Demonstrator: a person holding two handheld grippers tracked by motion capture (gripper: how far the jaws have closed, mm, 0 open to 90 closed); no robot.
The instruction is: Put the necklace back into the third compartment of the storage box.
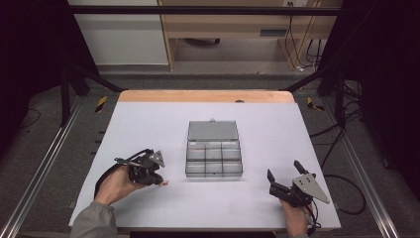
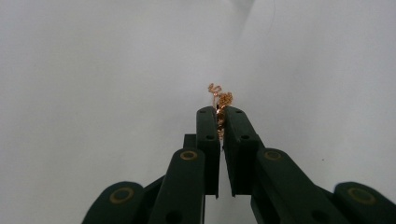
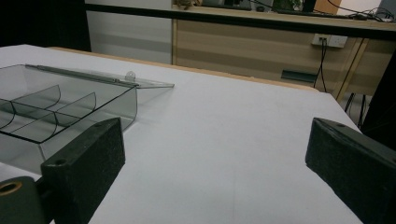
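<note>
We count one gold chain [image 2: 220,99], pinched in the closed jaws of our left gripper [image 1: 159,181] left of the one clear compartment box [image 1: 214,159], its visible compartments empty. Right of the box, our right gripper [image 1: 283,177] gapes wide, holding nothing.

Fine gold chain [image 2: 220,100] bunched between tool tips
</note>
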